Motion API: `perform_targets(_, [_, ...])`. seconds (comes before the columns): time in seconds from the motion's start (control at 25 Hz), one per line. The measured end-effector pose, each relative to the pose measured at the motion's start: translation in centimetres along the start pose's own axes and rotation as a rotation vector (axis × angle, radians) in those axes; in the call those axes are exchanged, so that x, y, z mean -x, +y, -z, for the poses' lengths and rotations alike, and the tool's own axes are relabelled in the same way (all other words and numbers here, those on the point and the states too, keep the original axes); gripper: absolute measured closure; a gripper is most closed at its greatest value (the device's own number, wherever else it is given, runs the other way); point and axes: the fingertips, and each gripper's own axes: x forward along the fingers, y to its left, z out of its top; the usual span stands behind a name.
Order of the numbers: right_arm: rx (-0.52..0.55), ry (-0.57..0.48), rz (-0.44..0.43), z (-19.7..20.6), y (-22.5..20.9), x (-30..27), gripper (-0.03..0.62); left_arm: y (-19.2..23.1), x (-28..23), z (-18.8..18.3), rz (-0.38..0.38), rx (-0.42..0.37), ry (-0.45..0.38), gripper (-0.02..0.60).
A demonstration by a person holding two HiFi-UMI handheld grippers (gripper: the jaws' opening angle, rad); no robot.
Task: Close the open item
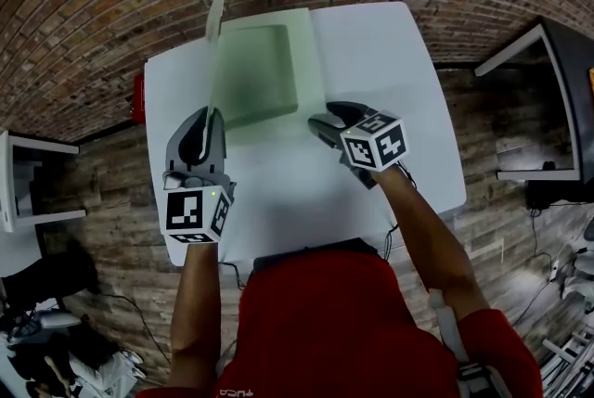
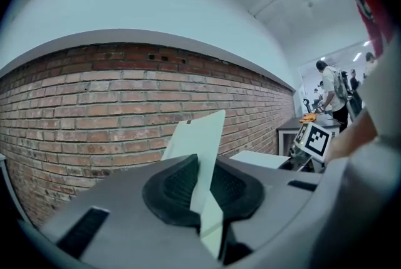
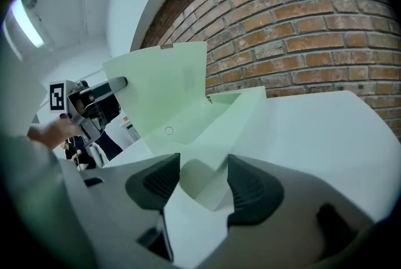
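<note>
Box, pale green and shallow, lies open at the head view's upper centre, lid upright. Left gripper pinches the lid; right gripper gapes around a flap.

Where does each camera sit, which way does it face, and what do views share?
Head view: on the person's head, looking steeply down at the white table and open green box; forearms, left claw and right claw show.
Left gripper view: on the left claw, facing the brick wall; jaws pinch the box's lid.
Right gripper view: on the right claw, facing across the box; jaws apart.
Shared: all three show the raised lid.
</note>
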Motion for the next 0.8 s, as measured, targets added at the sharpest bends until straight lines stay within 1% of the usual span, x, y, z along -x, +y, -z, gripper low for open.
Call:
perform_targets(0.44, [0.037, 0.006, -0.012, 0.0, -0.1, 0.0, 0.372, -5.1, -2.4, 1.3, 0.1, -0.065, 0.082, 0.531])
perform_targets(0.56, [0.039, 0.005, -0.019, 0.0, -0.1, 0.0, 0.372, -6.4, -3.2, 2.1, 0.12, -0.081, 0.107, 0.528])
perform_targets(0.8, [0.044, 0.0, -0.029, 0.0, -0.2, 0.0, 0.372, -8.9, -4.8, 3.3, 0.153, -0.139, 0.149, 0.521])
